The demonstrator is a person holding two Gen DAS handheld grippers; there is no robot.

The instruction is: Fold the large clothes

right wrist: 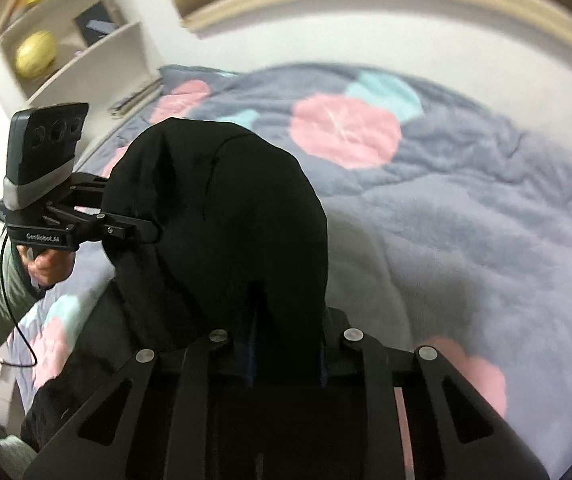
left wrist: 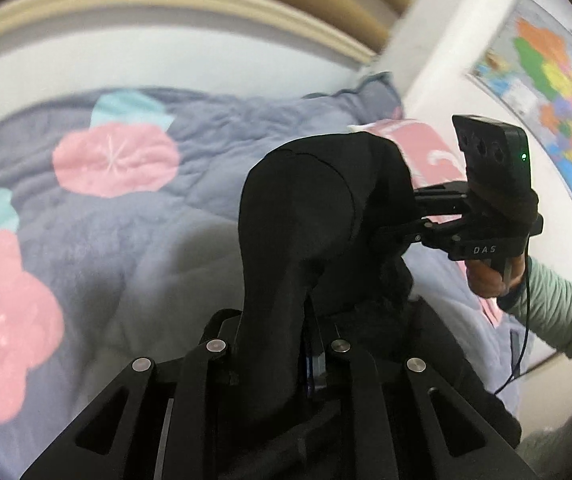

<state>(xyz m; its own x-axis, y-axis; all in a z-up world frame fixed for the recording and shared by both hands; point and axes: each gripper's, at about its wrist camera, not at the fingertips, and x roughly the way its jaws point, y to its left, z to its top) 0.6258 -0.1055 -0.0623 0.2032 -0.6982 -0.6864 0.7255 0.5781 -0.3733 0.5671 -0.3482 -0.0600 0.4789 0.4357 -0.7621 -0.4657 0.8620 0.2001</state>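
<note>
A large black garment (left wrist: 310, 216) is lifted above the bed and bunches over both grippers. My left gripper (left wrist: 306, 320) is shut on the black garment; the cloth drapes over its fingers and hides the tips. In the left wrist view my right gripper (left wrist: 414, 216) reaches in from the right, clamped into the same garment. In the right wrist view the black garment (right wrist: 230, 216) covers my right gripper (right wrist: 286, 320), which is shut on it. My left gripper (right wrist: 142, 232) shows at the left, gripping the cloth's edge. The rest of the garment hangs down at the lower left (right wrist: 86, 340).
A grey-blue quilt (left wrist: 146, 220) with pink and teal flowers covers the bed (right wrist: 466, 220). A beige headboard (left wrist: 166, 0) curves behind. A colourful map (left wrist: 558, 92) hangs on the right wall. White shelves (right wrist: 66, 52) with a yellow ball stand at the left.
</note>
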